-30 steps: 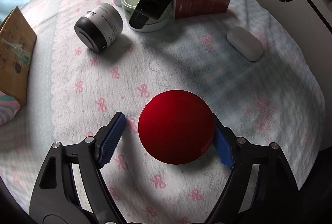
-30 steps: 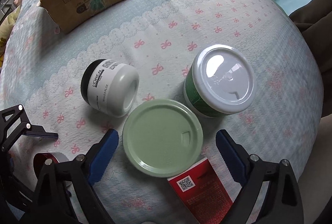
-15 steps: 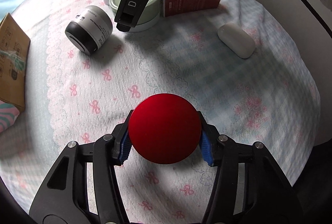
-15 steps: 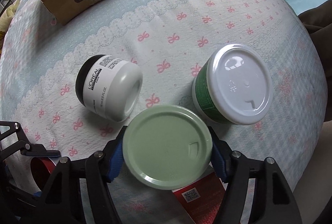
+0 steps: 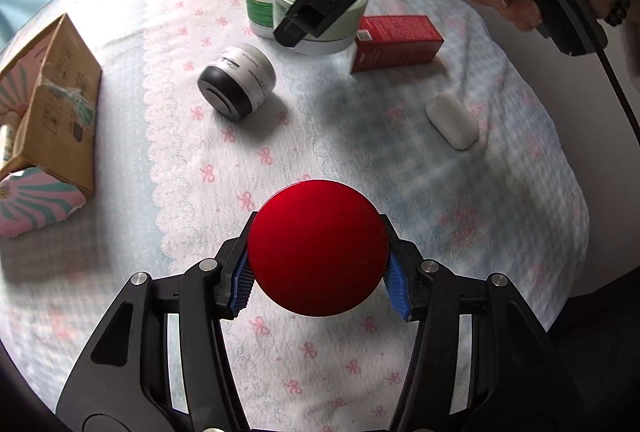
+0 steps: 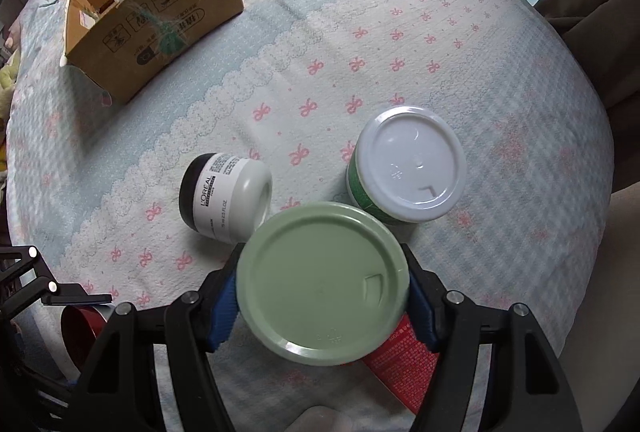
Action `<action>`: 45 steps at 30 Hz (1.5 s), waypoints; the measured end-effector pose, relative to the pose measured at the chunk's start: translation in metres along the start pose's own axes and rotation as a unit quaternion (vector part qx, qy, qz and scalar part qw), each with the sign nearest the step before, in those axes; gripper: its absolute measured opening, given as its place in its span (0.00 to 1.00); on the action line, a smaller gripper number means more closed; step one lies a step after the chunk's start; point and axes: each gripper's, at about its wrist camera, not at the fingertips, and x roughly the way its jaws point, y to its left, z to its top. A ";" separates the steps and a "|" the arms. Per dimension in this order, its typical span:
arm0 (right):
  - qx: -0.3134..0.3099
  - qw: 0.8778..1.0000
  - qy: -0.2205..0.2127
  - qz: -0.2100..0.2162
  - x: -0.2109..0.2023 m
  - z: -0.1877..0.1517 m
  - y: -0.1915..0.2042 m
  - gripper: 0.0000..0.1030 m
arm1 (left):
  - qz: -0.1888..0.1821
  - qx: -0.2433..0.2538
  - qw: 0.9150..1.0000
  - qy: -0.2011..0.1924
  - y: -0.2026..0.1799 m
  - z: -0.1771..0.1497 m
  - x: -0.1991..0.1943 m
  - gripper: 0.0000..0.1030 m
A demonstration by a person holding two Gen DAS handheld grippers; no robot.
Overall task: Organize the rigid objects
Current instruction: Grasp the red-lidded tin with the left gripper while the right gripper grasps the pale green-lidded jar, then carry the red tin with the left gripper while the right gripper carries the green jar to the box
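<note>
Both tools have lifted their tins.

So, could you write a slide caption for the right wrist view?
Right claw shut on green-lidded jar, beside a white-lidded jar, tipped L'Oreal jar and cardboard box.

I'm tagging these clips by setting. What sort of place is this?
Probably a home, likely a bedroom: the soft bow-print quilted cover looks like bedding, cosmetic jars such as the L'Oreal jar lie on it, and a cardboard box holds small household items.
</note>
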 end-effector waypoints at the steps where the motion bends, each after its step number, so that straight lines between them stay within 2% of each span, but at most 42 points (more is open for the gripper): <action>1: 0.006 1.000 -0.003 -0.001 -0.010 0.000 0.000 0.64 | -0.001 -0.009 1.000 -0.005 0.007 0.002 -0.012 0.49; 5: 0.027 1.000 -0.015 -0.006 -0.056 -0.001 0.005 0.64 | 0.008 -0.039 0.999 -0.025 0.026 0.015 -0.058 0.49; 8: 0.036 0.999 -0.021 -0.007 -0.093 0.002 0.015 0.64 | -0.008 -0.058 0.998 -0.036 0.039 0.027 -0.094 0.49; 10: 0.045 0.999 -0.027 -0.012 -0.117 0.001 0.024 0.64 | 0.003 -0.061 0.997 -0.044 0.048 0.034 -0.120 0.49; 15: 0.080 0.995 -0.054 0.005 -0.172 0.008 0.047 0.64 | 0.008 -0.086 0.994 -0.067 0.082 0.043 -0.183 0.49; 21: 0.123 0.988 -0.092 0.011 -0.221 0.038 0.071 0.64 | 0.018 -0.109 0.989 -0.096 0.139 0.048 -0.240 0.49; 25: 0.161 0.981 -0.110 0.003 -0.240 0.066 0.092 0.64 | 0.021 -0.109 0.988 -0.104 0.188 0.051 -0.267 0.49; 28: 0.183 0.976 -0.117 -0.002 -0.243 0.091 0.113 0.64 | 0.016 -0.111 0.989 -0.099 0.236 0.051 -0.279 0.49; 33: 0.245 0.963 -0.114 0.013 -0.229 0.134 0.145 0.64 | 0.015 -0.106 0.991 -0.085 0.316 0.050 -0.284 0.49; 38: 0.318 0.940 -0.115 0.035 -0.207 0.171 0.167 0.64 | 0.035 -0.098 0.993 -0.057 0.394 0.052 -0.272 0.49; 43: 0.371 0.922 -0.098 0.041 -0.173 0.200 0.178 0.64 | 0.044 -0.105 0.993 -0.026 0.443 0.058 -0.245 0.49; 45: 0.381 0.920 -0.087 0.041 -0.156 0.208 0.179 0.64 | 0.045 -0.107 0.993 -0.013 0.453 0.061 -0.229 0.49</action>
